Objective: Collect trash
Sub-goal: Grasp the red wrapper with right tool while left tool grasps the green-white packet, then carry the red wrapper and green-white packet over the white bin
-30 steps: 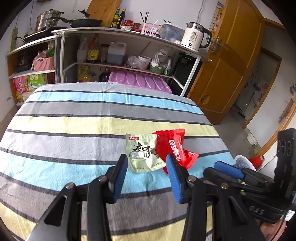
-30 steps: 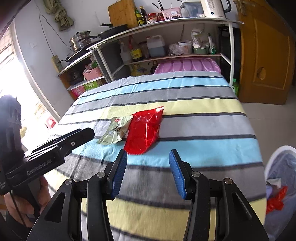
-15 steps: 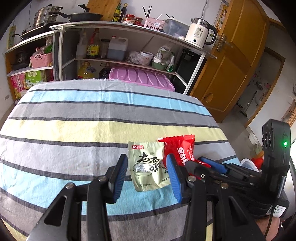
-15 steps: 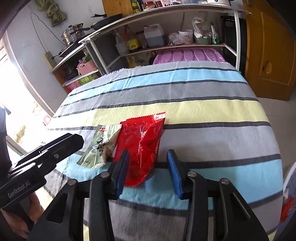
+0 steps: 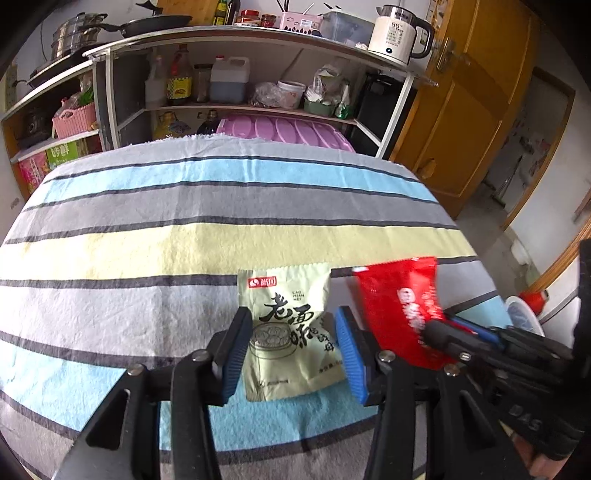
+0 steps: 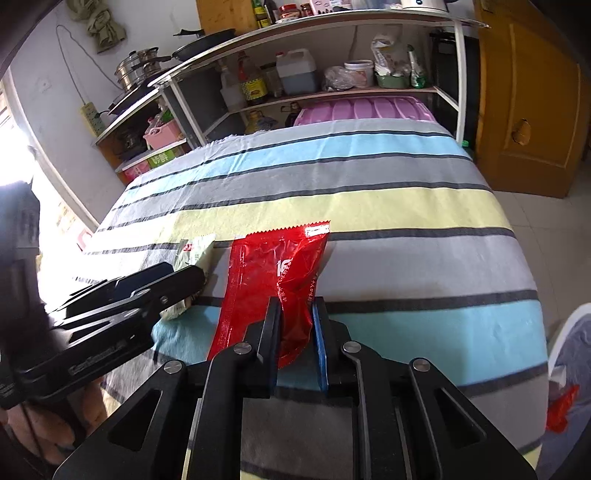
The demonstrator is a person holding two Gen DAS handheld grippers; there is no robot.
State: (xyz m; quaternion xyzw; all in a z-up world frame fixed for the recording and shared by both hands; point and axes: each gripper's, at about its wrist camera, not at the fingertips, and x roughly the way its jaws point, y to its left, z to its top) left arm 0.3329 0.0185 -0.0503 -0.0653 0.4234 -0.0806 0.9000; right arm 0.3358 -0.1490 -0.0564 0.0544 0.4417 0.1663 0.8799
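Currently the right gripper is pinching the lower end of the red wrapper; its jaws have just been closing, and the crumpled foil is sitting between the narrow-set pads. The wrapper's lower end is lifting off the striped cloth while its serrated top edge is lying farther out on the yellow stripe.

The left gripper is standing about half open and has just been widening; its blue pads are flanking the pale green wrapper without pressing on it. That packet is lying flat on the cloth, printed side up, just beside the red wrapper and on its left in the left wrist view.

Both wrappers are sitting near the front edge of the desk. A white bin with a red scrap inside is showing at the right edge, below desk level. Farther back, a pink tray is leaning behind the desk, under a shelf unit carrying bottles and a kettle.
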